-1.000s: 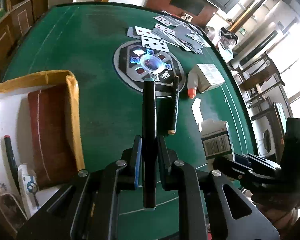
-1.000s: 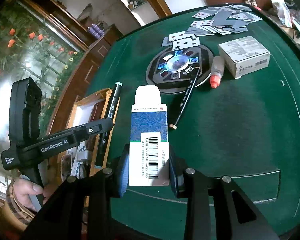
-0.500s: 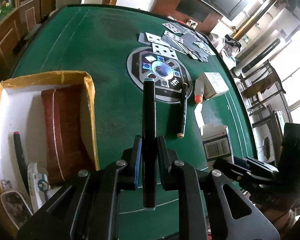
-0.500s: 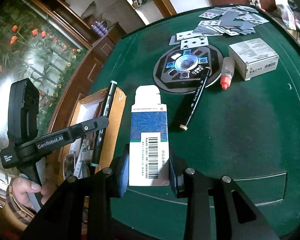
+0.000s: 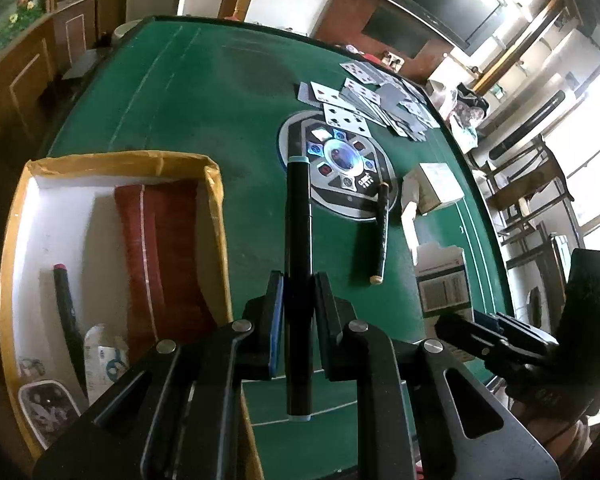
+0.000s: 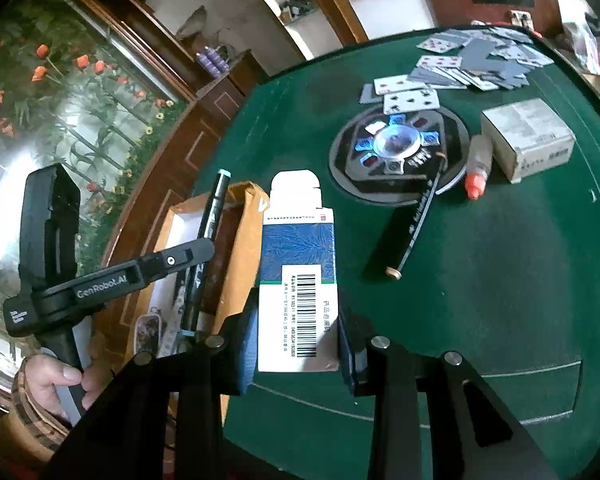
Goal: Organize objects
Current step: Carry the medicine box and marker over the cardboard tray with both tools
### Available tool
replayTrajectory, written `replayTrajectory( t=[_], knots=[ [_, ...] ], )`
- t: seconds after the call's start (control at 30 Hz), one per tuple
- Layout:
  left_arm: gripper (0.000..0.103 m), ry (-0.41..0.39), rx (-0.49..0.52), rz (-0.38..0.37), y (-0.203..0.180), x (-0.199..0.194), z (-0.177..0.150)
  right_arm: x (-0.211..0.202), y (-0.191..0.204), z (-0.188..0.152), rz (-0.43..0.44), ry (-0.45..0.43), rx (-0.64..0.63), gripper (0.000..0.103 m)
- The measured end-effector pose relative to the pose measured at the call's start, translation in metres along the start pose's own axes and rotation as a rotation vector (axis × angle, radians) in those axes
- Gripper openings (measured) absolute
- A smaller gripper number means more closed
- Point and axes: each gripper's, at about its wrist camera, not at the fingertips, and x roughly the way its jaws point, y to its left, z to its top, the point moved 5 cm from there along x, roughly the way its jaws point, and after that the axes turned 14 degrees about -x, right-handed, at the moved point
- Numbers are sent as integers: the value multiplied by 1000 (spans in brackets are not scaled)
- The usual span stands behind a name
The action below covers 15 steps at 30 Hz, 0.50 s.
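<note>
A: What is the surface like?

B: A table covered in green felt with thin white lines. At its middle lies a round dark disc with a shiny dome and coloured tiles. Flat playing cards are scattered beyond it, one overlapping its rim.

A: And the containers?

B: A cardboard box with yellow-brown walls and a white inside sits at the left. In it are a dark red ribbed slab, a black pen with a red tip, a white tube and a small printed packet.

A: The grippers?

B: The left gripper is clamped narrowly on a long black marker with pale caps, beside the box's right wall. The right gripper is partly closed on a blue-and-white carton with a barcode and its top flap up, above the felt near the box.

A: Anything loose on the table?

B: A thin black pen resting on the disc's edge, a small bottle with a red cap, and a grey cardboard box just beside it.
</note>
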Motion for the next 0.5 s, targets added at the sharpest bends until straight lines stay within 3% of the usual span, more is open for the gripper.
replayTrajectory(
  t=[0.3,0.5],
  knots=[
    [14,-46,-54,19,30,-23,9,12,18,12,31,9,-36,33],
    [14,-104,-137,73,79,-48,32,24,35,14,64,37,-58,33]
  ],
)
